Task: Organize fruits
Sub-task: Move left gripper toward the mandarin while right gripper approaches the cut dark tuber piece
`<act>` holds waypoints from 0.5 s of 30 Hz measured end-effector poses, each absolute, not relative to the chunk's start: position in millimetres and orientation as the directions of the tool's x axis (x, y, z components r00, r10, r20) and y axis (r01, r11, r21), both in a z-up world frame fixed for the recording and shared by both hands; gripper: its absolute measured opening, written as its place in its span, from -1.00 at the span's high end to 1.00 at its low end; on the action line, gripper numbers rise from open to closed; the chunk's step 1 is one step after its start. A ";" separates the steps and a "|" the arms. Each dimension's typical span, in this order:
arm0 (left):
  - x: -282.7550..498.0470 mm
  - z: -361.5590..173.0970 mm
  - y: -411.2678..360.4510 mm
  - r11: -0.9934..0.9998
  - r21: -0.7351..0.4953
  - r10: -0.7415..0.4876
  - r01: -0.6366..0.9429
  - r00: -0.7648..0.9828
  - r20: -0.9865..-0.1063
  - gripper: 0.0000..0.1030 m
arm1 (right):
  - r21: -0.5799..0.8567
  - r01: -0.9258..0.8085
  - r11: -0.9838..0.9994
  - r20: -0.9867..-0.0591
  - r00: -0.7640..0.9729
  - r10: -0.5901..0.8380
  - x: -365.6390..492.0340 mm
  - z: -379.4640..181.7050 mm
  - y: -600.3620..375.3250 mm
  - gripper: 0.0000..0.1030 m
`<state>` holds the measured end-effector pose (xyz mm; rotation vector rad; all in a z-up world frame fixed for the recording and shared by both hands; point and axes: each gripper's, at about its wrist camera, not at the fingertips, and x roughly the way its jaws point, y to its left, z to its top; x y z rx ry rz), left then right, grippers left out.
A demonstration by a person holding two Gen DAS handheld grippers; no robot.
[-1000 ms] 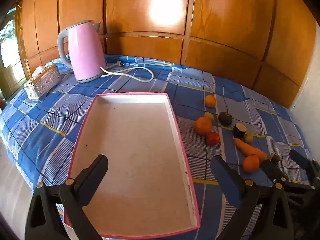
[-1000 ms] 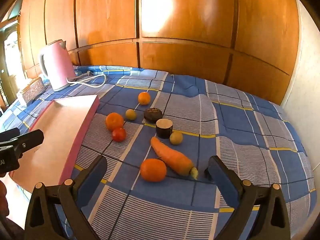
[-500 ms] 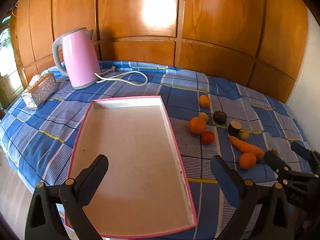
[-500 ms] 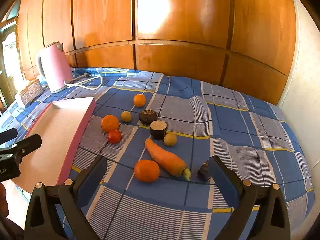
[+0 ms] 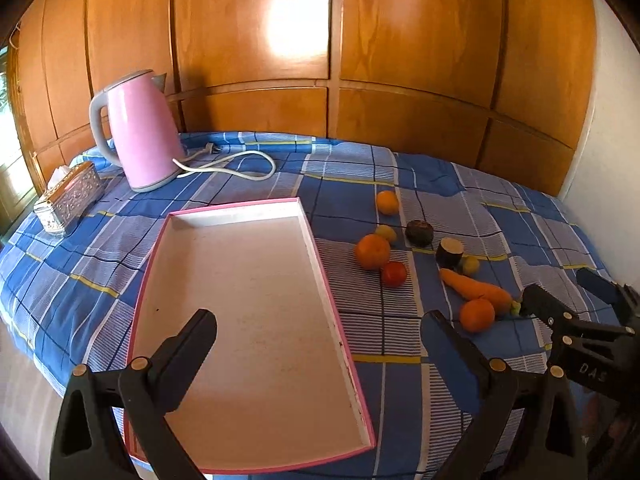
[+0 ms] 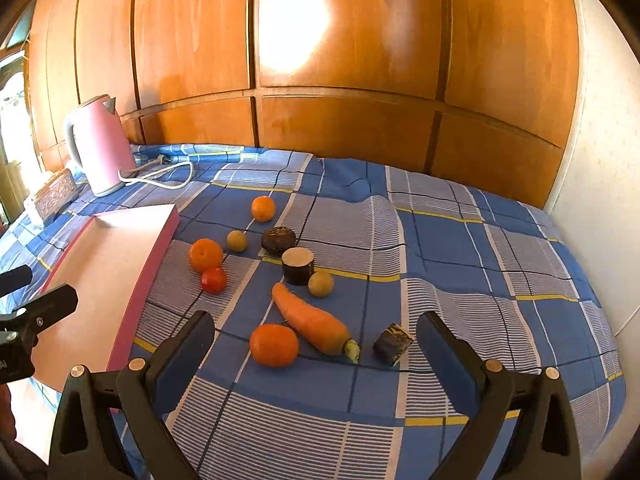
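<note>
i'm holding the left claw (image 5: 320, 332) with its fingers spread apart over the near end of the pink-rimmed tray (image 5: 320, 256), nothing between them. the tray is lying bare on the blue checked cloth (image 6: 460, 240) covering the bench. the right claw (image 6: 316, 336) is hovering wide apart too, gripping nothing, low over the near fruit. just ahead of it a mandarin (image 6: 274, 345) is sitting touching the carrot (image 6: 310, 322), with a dark chunk (image 6: 393, 343) just beside the carrot's stem end. farther back i'm seeing a tomato (image 6: 213, 280) against a larger orange (image 6: 205, 255), two small yellow-green fruits (image 6: 237, 240), a dark round fruit (image 6: 279, 239), a cut dark cylinder (image 6: 298, 265) and another orange (image 6: 263, 208). all of it is lying on the cloth right of the tray. the pink kettle (image 5: 140, 136) is standing at the far left.
</note>
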<state>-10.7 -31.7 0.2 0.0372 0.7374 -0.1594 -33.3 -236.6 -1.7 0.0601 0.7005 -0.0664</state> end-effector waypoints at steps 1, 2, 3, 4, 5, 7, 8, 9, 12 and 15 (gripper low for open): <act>-11.0 0.2 -32.9 0.987 -0.021 -0.134 0.162 0.728 -0.672 -0.98 | 0.035 0.084 0.996 -0.645 0.763 -0.042 -33.5 -1.6 -238.4 -0.99; -11.4 0.0 -33.9 0.986 -0.021 -0.136 0.165 0.727 -0.673 -0.98 | 0.037 0.087 0.996 -0.643 0.764 -0.043 -33.9 -1.3 -239.8 -0.99; -11.6 0.1 -35.0 0.985 -0.020 -0.138 0.169 0.726 -0.674 -0.98 | 0.038 0.090 0.995 -0.643 0.765 -0.044 -34.2 -1.1 -241.3 -0.99; -11.9 0.2 -36.3 0.985 -0.019 -0.141 0.173 0.725 -0.674 -0.98 | 0.038 0.094 0.995 -0.642 0.766 -0.048 -34.7 -1.0 -242.6 -0.99; -12.3 0.1 -37.5 0.984 -0.020 -0.144 0.178 0.724 -0.674 -0.98 | 0.039 0.097 0.994 -0.640 0.767 -0.050 -35.3 -1.1 -244.1 -0.99; -13.1 0.8 -40.1 0.982 -0.022 -0.153 0.188 0.724 -0.673 -0.98 | 0.044 0.105 0.993 -0.640 0.767 -0.053 -35.0 -1.0 -248.3 -0.99; -12.9 1.5 -40.3 0.981 -0.023 -0.156 0.190 0.724 -0.672 -0.98 | 0.047 0.109 0.993 -0.638 0.768 -0.054 -35.3 -0.8 -249.9 -0.99; -13.1 1.8 -41.1 0.981 -0.026 -0.158 0.191 0.723 -0.672 -0.98 | 0.049 0.111 0.993 -0.636 0.769 -0.055 -35.3 -0.5 -251.8 -0.99; -12.9 2.1 -42.4 0.981 -0.032 -0.164 0.194 0.721 -0.674 -0.98 | 0.055 0.120 0.991 -0.634 0.771 -0.059 -35.6 0.1 -256.4 -0.99; -12.7 2.0 -44.9 0.979 -0.030 -0.170 0.204 0.717 -0.676 -0.98 | 0.060 0.133 0.989 -0.632 0.772 -0.065 -36.0 -0.5 -261.7 -0.99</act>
